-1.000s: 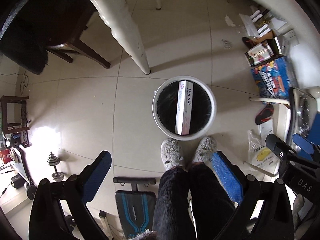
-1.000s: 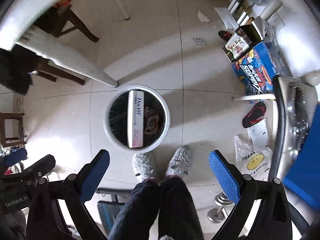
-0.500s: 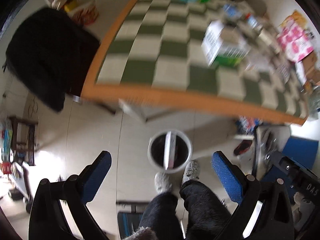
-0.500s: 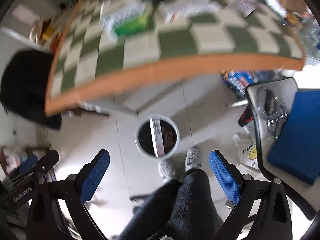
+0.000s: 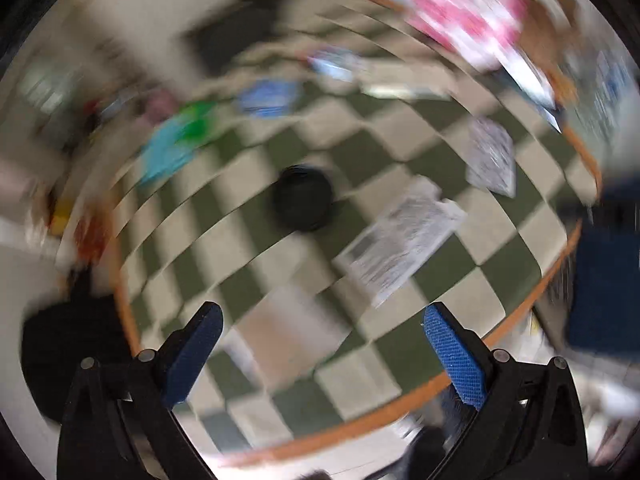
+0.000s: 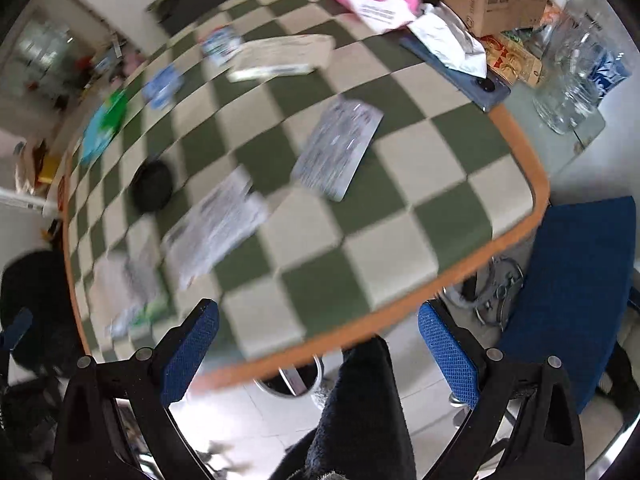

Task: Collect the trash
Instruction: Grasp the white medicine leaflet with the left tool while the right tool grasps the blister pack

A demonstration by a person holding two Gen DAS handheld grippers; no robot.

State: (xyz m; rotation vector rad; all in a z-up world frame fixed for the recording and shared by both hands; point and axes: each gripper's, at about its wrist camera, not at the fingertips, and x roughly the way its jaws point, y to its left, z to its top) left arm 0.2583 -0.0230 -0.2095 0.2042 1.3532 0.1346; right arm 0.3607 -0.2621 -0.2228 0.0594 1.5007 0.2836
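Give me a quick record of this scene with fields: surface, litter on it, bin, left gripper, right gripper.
surface: table with a green and cream checked cloth
litter: printed packets, a round black lid, a crumpled white wrapper
bin: white-rimmed bin on the floor under the table's near edge, mostly hidden
left gripper: open, empty, over the table; view blurred
right gripper: open, empty, above the table's near edge

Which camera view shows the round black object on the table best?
The right wrist view: the round black object is a little sharper there, though near the left edge. In the left wrist view it is central but badly blurred.
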